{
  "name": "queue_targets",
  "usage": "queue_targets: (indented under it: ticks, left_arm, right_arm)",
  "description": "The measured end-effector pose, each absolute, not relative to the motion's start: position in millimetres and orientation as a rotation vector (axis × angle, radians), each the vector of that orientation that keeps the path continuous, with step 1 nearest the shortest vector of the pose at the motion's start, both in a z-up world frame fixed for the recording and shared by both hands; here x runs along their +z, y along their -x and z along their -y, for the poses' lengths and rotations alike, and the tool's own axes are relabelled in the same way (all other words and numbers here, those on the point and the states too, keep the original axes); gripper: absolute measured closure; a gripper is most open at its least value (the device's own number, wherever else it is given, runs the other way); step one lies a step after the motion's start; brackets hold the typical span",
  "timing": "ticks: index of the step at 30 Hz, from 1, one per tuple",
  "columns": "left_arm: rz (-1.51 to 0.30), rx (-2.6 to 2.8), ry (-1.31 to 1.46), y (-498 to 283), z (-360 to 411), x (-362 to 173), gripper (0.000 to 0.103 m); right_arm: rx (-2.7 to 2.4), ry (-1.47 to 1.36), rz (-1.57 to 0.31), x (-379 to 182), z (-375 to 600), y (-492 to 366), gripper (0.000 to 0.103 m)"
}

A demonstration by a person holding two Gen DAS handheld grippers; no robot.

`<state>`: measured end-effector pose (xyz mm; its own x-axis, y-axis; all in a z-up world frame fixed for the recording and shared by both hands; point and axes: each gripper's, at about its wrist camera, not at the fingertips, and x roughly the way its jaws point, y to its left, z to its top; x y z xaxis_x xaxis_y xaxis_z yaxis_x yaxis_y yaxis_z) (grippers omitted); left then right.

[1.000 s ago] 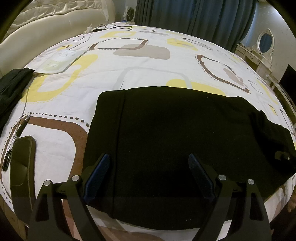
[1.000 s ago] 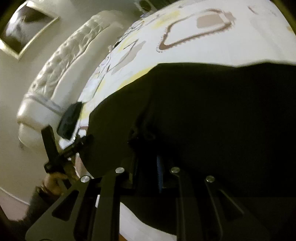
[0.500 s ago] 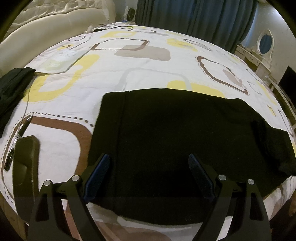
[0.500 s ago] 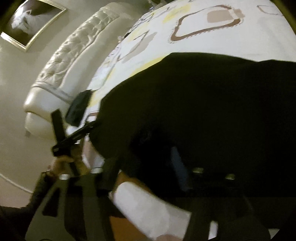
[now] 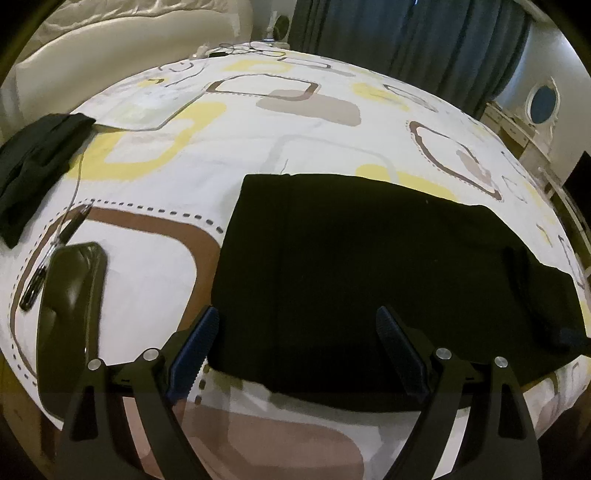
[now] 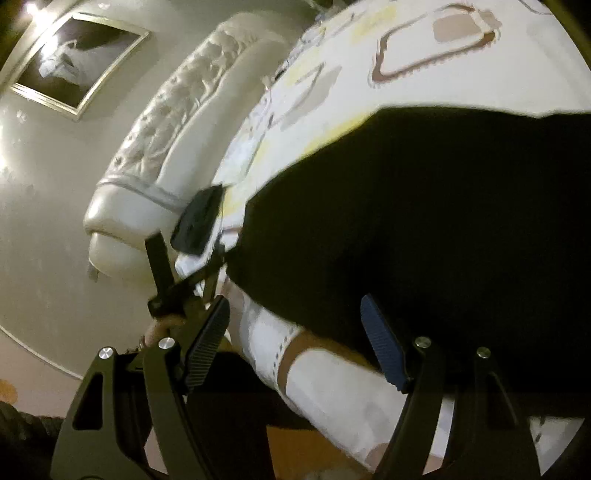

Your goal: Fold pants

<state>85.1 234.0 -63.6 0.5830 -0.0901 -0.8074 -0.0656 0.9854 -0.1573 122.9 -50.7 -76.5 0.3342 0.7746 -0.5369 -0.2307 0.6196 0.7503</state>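
On the bed (image 5: 258,155), whose white cover carries yellow, brown and grey rounded squares, a pair of black pants (image 5: 369,266) lies flat as a folded rectangle near the front edge, one short end toward the padded cream headboard (image 6: 192,122). Dark blue curtains (image 5: 406,33) hang beyond the far side of the bed, and a pale dresser with an oval mirror (image 5: 543,103) stands in the corner beside them. A framed picture (image 6: 74,62) hangs on the wall above the headboard. A second dark garment (image 5: 33,162) lies bunched at the bed's left edge, well apart from the pants. Near it, a dark phone (image 5: 70,310) rests flat on the cover, with a thin cable (image 5: 74,184) running past it. The left tool (image 5: 295,350) hovers over the near edge of the pants, its blue-padded jaws spread wide with nothing gripped between them. The right tool (image 6: 295,343) sits at the bed's front edge by the near border of the pants, its jaws opening and free of the cloth, the pads pressing on nothing. In the right wrist view the left tool appears farther along the bed's edge, a hand (image 6: 159,328) on its handle.
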Motion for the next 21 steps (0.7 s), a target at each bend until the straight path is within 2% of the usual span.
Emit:
queue_targets:
  ticks: [7, 12, 18, 21]
  left_arm:
    - [-0.954, -0.025, 0.327, -77, -250, -63, 0.017]
    - [-0.94, -0.01, 0.336, -89, -271, -55, 0.017]
    - [-0.994, -0.114, 0.367, -126, -294, -55, 0.017]
    - [-1.059, -0.231, 0.474, -142, -305, -70, 0.017]
  right_arm:
    - [0.685, -0.696, -1.085, -101, 51, -131, 0.029]
    - [0.676, -0.689, -1.078, -100, 56, -125, 0.029]
    - [0.673, -0.712, -1.087, -104, 59, -128, 0.029]
    - [0.677, -0.715, -1.089, -104, 58, -129, 0.026]
